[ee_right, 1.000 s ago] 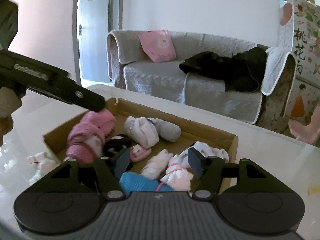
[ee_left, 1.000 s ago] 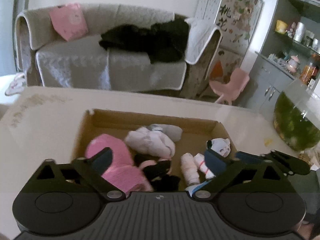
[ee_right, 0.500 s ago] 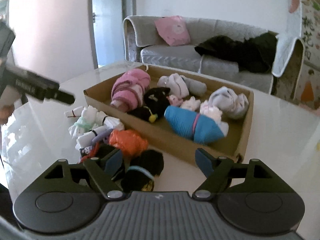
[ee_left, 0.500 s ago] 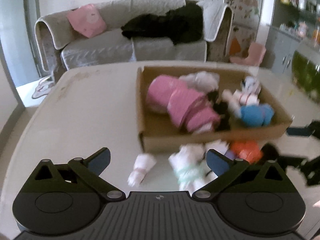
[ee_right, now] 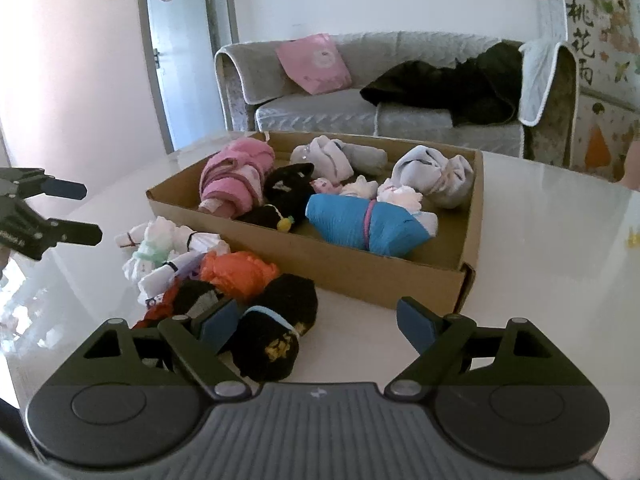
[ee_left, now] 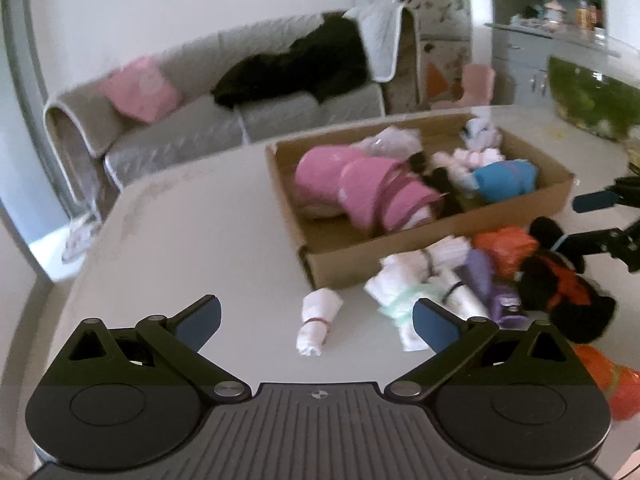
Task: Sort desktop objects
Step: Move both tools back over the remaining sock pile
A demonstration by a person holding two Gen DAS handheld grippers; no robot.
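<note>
While its jaws are opening, the right hand-held gripper point(ee_right: 316, 324) is held low over the white desk point(ee_right: 540, 240), and a black sock roll point(ee_right: 276, 332) lies between the wide-spread jaws, beside the left pad; a grip is not seen. The left hand-held gripper point(ee_left: 316, 316) is spread wide and empty, with a white sock roll point(ee_left: 318, 322) lying on the desk beyond its pads. A cardboard box point(ee_right: 360, 268) is filled with a pink bundle point(ee_right: 238, 180), a blue roll point(ee_right: 360, 222), grey rolls and a black one. Just outside its near wall, white rolls, an orange bundle point(ee_right: 236, 272) and dark rolls are heaped together.
</note>
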